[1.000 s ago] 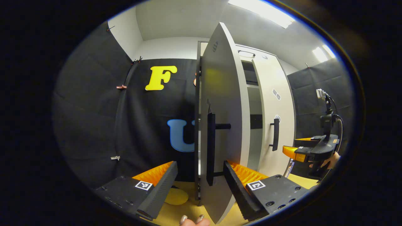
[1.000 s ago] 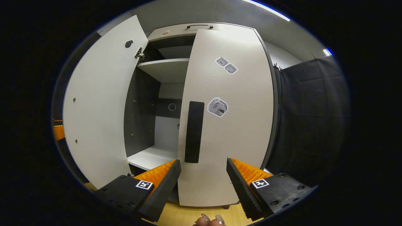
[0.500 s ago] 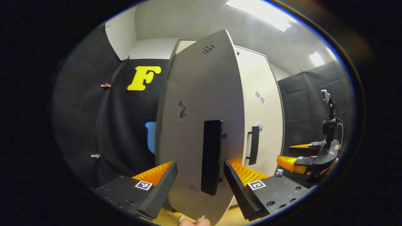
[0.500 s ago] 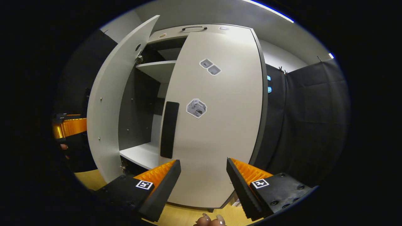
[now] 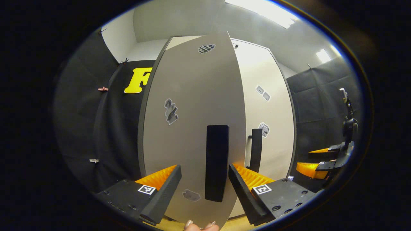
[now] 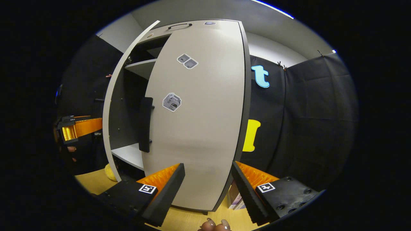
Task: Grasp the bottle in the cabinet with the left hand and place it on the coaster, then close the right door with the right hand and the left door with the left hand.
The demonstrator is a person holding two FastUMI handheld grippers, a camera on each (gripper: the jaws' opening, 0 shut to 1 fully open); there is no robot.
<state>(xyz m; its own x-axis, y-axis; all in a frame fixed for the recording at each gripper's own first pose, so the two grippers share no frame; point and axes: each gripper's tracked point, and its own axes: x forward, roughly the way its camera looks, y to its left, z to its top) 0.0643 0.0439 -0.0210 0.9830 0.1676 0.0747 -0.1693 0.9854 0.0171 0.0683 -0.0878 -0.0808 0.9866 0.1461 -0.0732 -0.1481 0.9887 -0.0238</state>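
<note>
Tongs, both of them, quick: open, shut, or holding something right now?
Left tongs: open, holding nothing; the left door's handle stands between the fingers.
Right tongs: open, holding nothing, facing the right door.

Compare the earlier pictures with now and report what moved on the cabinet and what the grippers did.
The left door has swung from nearly edge-on toward shut, its face and handle now square to the left gripper; in the right gripper view a gap beside the right door remains. The right gripper has drawn back rightward. Neither gripper took hold of anything. Both stayed open; the right door stayed shut.
</note>
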